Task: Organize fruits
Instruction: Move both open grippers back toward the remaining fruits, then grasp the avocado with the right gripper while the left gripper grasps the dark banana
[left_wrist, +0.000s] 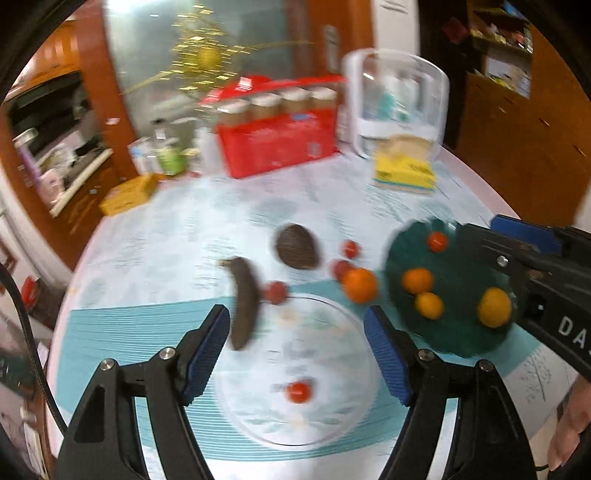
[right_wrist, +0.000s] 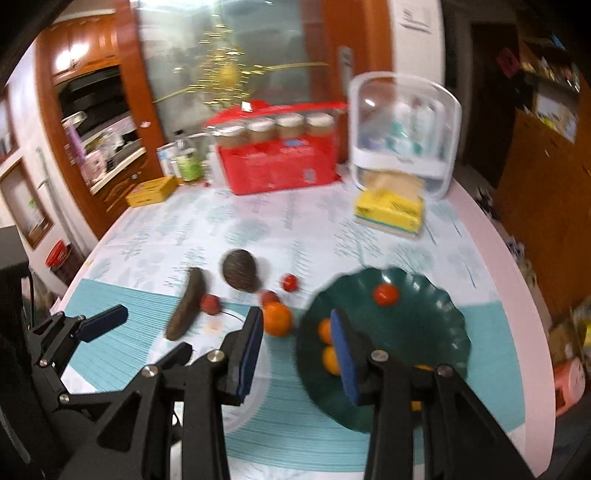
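My left gripper (left_wrist: 295, 332) hangs open and empty above a clear glass plate (left_wrist: 332, 428) that holds one small red tomato (left_wrist: 298, 392). A dark banana (left_wrist: 242, 302), a dark avocado (left_wrist: 297, 246), an orange (left_wrist: 360, 285) and three cherry tomatoes (left_wrist: 350, 248) lie on the tablecloth beyond. The green scalloped plate (right_wrist: 424, 332) holds three oranges (left_wrist: 417, 280) and a tomato (right_wrist: 386, 294). My right gripper (right_wrist: 297, 332) hovers open over the green plate's left rim, with nothing between its fingers. The frames are motion-blurred.
At the back of the round table stand a red box with jars (left_wrist: 280, 140), a clear white-framed container (left_wrist: 399, 103), a yellow tissue box (left_wrist: 404, 171) and a flat yellow box (left_wrist: 127, 194). The table's pink edge (right_wrist: 517, 295) curves along the right. A hand (left_wrist: 569, 424) shows at lower right.
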